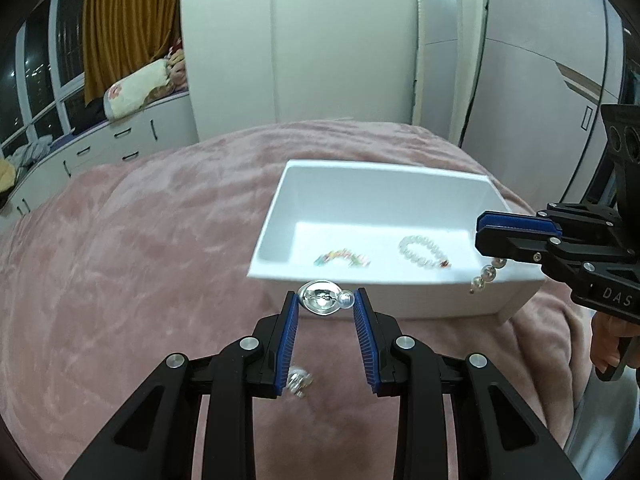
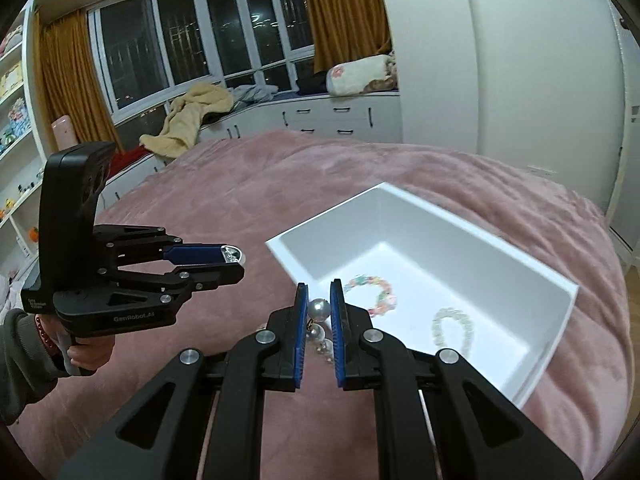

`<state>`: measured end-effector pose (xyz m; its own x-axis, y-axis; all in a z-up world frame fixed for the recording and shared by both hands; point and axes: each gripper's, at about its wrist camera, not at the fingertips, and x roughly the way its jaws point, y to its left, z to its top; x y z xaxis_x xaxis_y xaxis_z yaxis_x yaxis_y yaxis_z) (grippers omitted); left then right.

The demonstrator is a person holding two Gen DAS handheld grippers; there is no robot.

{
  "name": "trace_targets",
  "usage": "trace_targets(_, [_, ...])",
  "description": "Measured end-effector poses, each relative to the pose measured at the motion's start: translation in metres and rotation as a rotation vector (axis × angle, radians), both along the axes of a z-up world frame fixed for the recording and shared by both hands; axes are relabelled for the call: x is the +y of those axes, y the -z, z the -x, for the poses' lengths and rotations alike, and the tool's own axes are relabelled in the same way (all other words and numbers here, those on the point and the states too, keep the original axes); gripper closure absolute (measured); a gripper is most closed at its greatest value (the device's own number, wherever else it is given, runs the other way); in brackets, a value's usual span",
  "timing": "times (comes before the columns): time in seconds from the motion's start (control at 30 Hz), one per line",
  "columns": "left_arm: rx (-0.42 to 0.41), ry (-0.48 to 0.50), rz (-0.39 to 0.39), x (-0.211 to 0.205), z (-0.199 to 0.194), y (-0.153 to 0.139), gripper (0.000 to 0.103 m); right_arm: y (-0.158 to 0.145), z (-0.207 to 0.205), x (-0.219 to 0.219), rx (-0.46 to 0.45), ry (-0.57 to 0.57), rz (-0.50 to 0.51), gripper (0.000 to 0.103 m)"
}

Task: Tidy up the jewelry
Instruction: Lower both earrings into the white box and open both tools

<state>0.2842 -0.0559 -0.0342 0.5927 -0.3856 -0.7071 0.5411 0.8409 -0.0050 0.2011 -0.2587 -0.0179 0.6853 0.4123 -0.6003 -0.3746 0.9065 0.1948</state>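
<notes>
My left gripper (image 1: 326,298) is shut on a clear, silvery jewel (image 1: 320,303), held above the pink blanket just in front of the white box (image 1: 272,216). A blurred silvery bit (image 1: 298,384) shows under its left finger; I cannot tell whether it hangs or lies there. My right gripper (image 2: 319,292) is shut on a string of pearls (image 2: 319,309) that dangles below the pads. In the left wrist view the right gripper (image 1: 481,231) hovers at the box's near right corner with the pearls (image 1: 486,276) hanging. Inside the box (image 2: 320,220) lie a colourful bracelet (image 2: 378,294) and a clear bead bracelet (image 2: 454,330).
The box rests on a bed covered by a pink blanket (image 1: 160,240). A person's hand (image 2: 86,354) and dark sleeve hold the left gripper (image 2: 241,263). White drawers (image 2: 332,118) under the window, clothes piled on them, a wardrobe and a mirror (image 1: 438,52) stand beyond the bed.
</notes>
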Motion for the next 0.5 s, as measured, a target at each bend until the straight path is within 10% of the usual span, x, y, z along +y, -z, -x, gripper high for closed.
trace_targets(0.5, [-0.002,0.074,-0.033,-0.077,-0.036,-0.001,0.070,0.011,-0.023,-0.071,0.062,0.119,-0.029,0.091])
